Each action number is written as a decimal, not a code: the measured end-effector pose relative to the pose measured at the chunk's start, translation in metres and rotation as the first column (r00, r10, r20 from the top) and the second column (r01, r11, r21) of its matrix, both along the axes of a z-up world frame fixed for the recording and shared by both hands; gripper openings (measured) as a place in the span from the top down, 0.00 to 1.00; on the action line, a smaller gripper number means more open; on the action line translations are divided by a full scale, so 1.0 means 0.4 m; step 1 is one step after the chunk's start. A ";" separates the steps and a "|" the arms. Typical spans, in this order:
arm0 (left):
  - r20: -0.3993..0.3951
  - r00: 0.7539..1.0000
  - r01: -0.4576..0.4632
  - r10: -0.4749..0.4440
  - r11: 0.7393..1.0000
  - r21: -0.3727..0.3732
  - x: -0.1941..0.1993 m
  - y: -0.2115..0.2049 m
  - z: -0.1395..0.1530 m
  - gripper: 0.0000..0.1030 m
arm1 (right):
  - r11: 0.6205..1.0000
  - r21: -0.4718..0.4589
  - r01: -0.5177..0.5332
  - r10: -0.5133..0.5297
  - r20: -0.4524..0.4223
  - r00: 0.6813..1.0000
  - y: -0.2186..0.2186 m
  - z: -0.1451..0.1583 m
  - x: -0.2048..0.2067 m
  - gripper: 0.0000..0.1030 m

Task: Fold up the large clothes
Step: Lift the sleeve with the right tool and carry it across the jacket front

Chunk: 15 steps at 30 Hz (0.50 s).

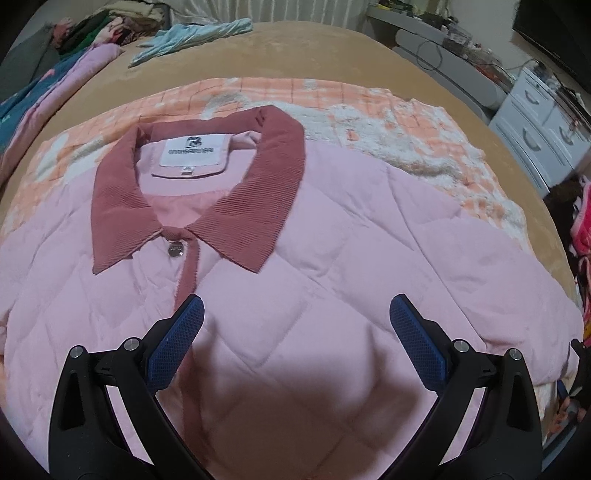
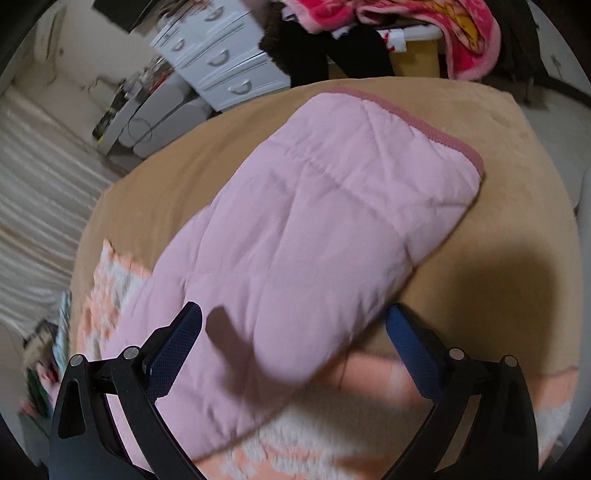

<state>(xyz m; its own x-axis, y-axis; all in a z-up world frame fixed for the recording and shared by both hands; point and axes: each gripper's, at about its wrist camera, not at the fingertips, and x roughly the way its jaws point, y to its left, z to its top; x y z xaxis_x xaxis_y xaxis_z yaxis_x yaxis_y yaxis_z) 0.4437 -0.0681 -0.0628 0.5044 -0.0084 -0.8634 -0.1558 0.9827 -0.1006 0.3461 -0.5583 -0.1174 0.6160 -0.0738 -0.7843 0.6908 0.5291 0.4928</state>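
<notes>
A pink quilted jacket (image 1: 314,266) lies flat, front up, on an orange-and-white fleece blanket (image 1: 388,125). Its dark pink ribbed collar (image 1: 229,206) and a white label show, with a metal snap button (image 1: 175,250) below. My left gripper (image 1: 295,314) is open and empty, hovering above the jacket's chest. In the right wrist view the jacket's sleeve (image 2: 314,229) stretches out over the tan bed cover, ending in a dark pink cuff (image 2: 417,125). My right gripper (image 2: 293,321) is open above the upper sleeve, holding nothing.
The tan bed cover (image 1: 295,51) spreads beyond the blanket. A pile of clothes (image 1: 92,33) and a light blue garment (image 1: 192,38) lie at its far left. A white drawer unit (image 2: 218,55) and a red blanket (image 2: 454,33) stand past the bed's edge.
</notes>
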 end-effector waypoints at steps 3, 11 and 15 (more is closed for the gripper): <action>0.014 1.000 -0.011 0.011 1.000 -0.005 -0.005 0.020 0.012 0.08 | 0.998 0.036 0.049 -0.051 0.045 0.998 -0.042 -0.018 0.012 0.04; 0.033 0.999 -0.024 0.023 0.999 0.025 -0.019 0.064 0.072 0.08 | 1.000 -0.009 0.030 -0.029 0.138 0.990 -0.057 0.011 0.024 0.77; 0.078 0.997 -0.007 0.005 1.000 0.017 -0.043 0.081 0.130 0.08 | 0.992 -0.119 -0.040 0.062 0.188 0.980 -0.003 0.116 0.028 0.82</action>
